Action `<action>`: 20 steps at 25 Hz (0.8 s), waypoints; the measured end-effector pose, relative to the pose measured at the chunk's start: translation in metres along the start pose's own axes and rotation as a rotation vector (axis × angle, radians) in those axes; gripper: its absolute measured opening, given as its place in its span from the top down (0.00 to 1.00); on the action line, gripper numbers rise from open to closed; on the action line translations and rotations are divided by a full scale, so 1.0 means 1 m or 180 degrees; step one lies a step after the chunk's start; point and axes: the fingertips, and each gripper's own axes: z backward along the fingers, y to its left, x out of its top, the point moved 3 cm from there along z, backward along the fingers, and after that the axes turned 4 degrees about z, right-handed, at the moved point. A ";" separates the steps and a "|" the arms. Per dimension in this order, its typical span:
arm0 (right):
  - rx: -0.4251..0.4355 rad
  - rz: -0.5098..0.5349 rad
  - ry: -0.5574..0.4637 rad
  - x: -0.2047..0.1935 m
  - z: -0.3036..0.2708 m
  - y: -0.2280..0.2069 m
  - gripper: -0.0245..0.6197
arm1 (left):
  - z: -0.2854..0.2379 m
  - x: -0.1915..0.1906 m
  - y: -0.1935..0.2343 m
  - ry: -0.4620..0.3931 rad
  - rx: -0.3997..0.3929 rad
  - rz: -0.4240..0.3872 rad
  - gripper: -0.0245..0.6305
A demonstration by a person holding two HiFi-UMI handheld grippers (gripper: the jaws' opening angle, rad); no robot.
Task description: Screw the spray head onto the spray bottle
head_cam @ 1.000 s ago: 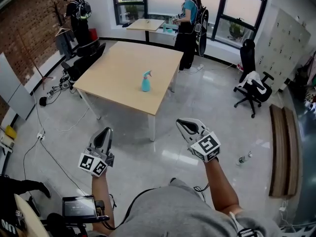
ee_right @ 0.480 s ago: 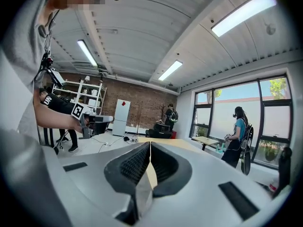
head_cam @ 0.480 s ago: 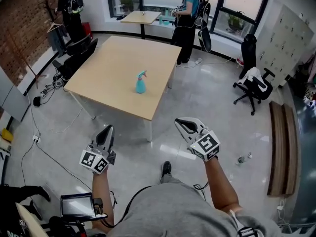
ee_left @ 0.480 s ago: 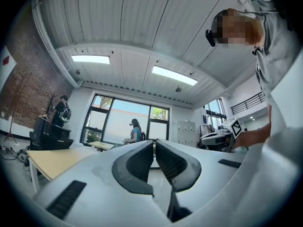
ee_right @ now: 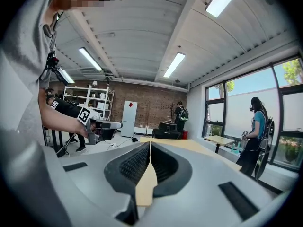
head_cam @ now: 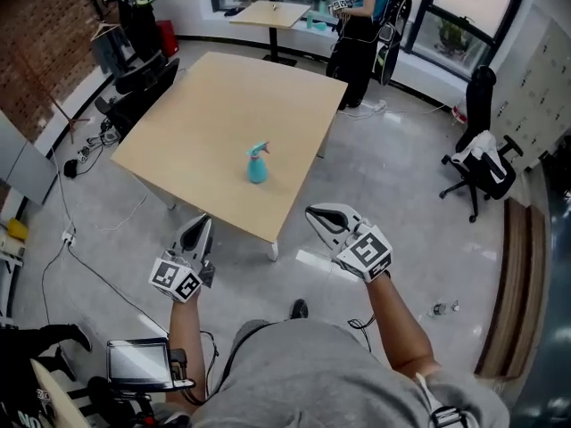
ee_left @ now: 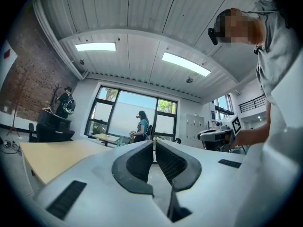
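Reaching for the job: a person stands short of a pale wooden table [head_cam: 214,96] with a pair of tongs in each hand; the left gripper [head_cam: 199,225] and the right gripper [head_cam: 314,212] are both pressed together on nothing, each one's own view showing its ribbed pads meeting, with only floor and tabletop beyond. The teal spray bottle [head_cam: 258,164] stands upright on the table, ahead of both tongs and roughly midway between their lines, well apart from either, past the table's near corner; a spray head [head_cam: 260,148] of the same colour seems to sit on top, though whether it is threaded home or merely resting there is too small to tell. Judged from this, the step in hand is the reach, and nothing has yet been gripped. Done well, it would mean spreading both pairs of jaws before they arrive rather than at the bottle; the left tongs would best take the body low and square so that it cannot tip or spin; the right tongs would take the head at its collar, not its trigger or nozzle, set it level on the neck and turn gently until the thread catches; a tilted start risks cross-threading, and a hard pinch may dent a thin plastic body. Another person [head_cam: 361,16] works at a far table by the windows, well beyond the tongs.
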 end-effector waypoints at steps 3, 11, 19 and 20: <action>0.0099 -0.0052 -0.0042 -0.004 -0.032 -0.025 0.95 | -0.025 -0.012 0.018 0.0144 -0.0031 0.0037 0.93; 0.0188 -0.0188 0.0026 -0.021 -0.114 -0.084 0.95 | -0.100 -0.037 0.097 0.0345 -0.0131 0.0114 0.93; 0.0076 -0.0395 0.0104 -0.033 -0.210 -0.139 0.95 | -0.178 -0.065 0.193 0.0465 -0.0441 0.0420 0.93; 0.0060 -0.0412 0.0113 -0.034 -0.220 -0.145 0.95 | -0.188 -0.069 0.201 0.0481 -0.0527 0.0445 0.93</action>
